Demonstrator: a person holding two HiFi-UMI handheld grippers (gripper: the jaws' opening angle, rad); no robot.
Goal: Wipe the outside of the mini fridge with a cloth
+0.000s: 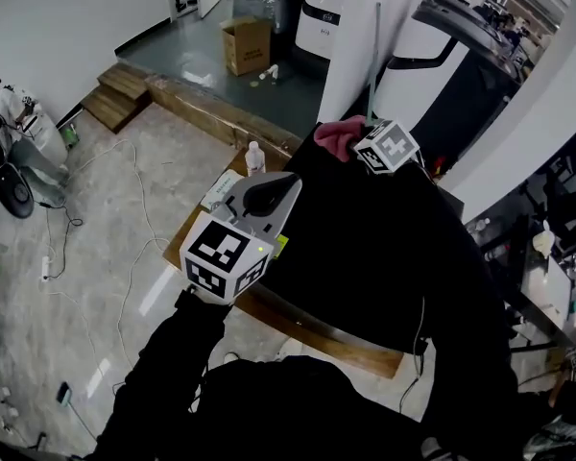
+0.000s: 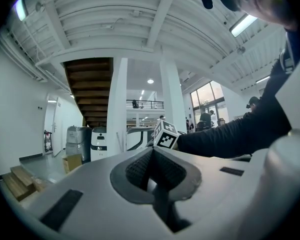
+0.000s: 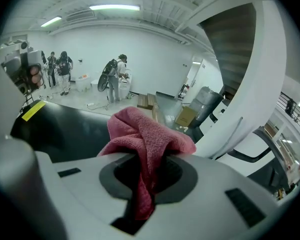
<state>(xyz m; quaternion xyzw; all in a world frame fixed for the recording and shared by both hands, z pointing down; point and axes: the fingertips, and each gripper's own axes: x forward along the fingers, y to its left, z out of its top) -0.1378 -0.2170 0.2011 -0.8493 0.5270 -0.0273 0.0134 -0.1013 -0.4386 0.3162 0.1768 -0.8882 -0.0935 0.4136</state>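
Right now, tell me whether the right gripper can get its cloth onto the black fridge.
Probably yes. The right gripper holds the pink cloth in its shut jaws, and the fridge shows its black surface just beneath, with nothing visibly between them.

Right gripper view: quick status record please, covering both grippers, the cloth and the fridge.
right gripper: jaws shut on pink cloth, which bunches out ahead of them
left gripper: jaws together, nothing between them
mini fridge: black surface below and beyond the cloth
cloth touching fridge: cannot tell
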